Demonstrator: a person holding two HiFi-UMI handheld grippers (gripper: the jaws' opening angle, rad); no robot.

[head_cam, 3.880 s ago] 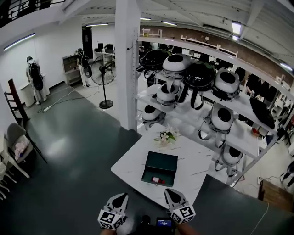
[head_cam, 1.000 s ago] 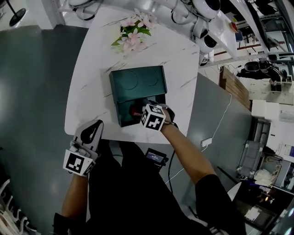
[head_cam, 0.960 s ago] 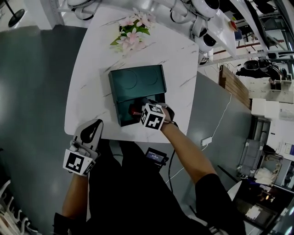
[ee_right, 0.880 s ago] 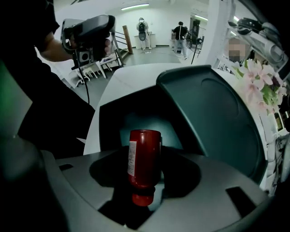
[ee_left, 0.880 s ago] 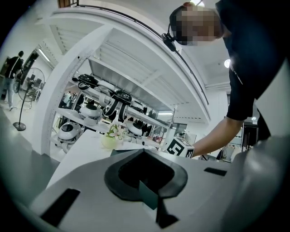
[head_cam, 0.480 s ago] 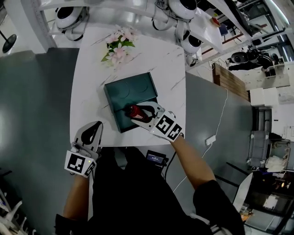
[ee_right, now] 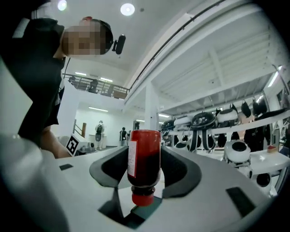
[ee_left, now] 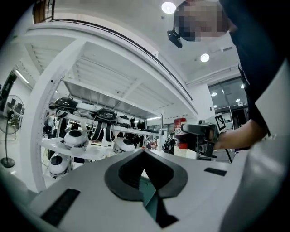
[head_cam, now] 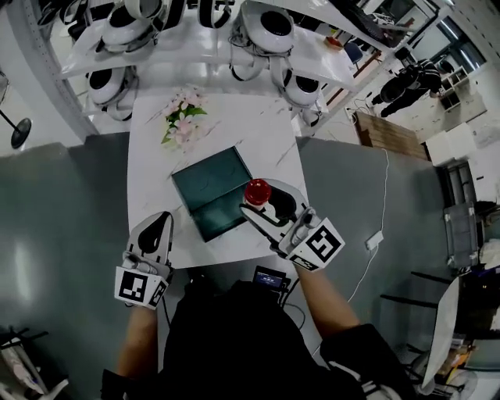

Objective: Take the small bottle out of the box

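Observation:
The small red bottle [head_cam: 257,191] is up in the air over the right edge of the open dark green box [head_cam: 209,193], clear of it. My right gripper [head_cam: 263,205] is shut on it. In the right gripper view the bottle [ee_right: 144,163] sits between the jaws with its red cap pointing down, toward the camera. My left gripper [head_cam: 158,226] hovers shut and empty at the table's near edge, left of the box. In the left gripper view its jaws [ee_left: 144,153] meet at the tips, and the bottle [ee_left: 180,132] shows beyond them to the right.
The box lies on a white marble table [head_cam: 266,133] with a bunch of pink flowers [head_cam: 181,119] at its far end. White shelves with helmets [head_cam: 266,23] stand behind the table. Grey floor runs along both sides.
My right gripper has lifted the red bottle up and out of the box tray, to the right. The left gripper has stayed near the table's front edge.

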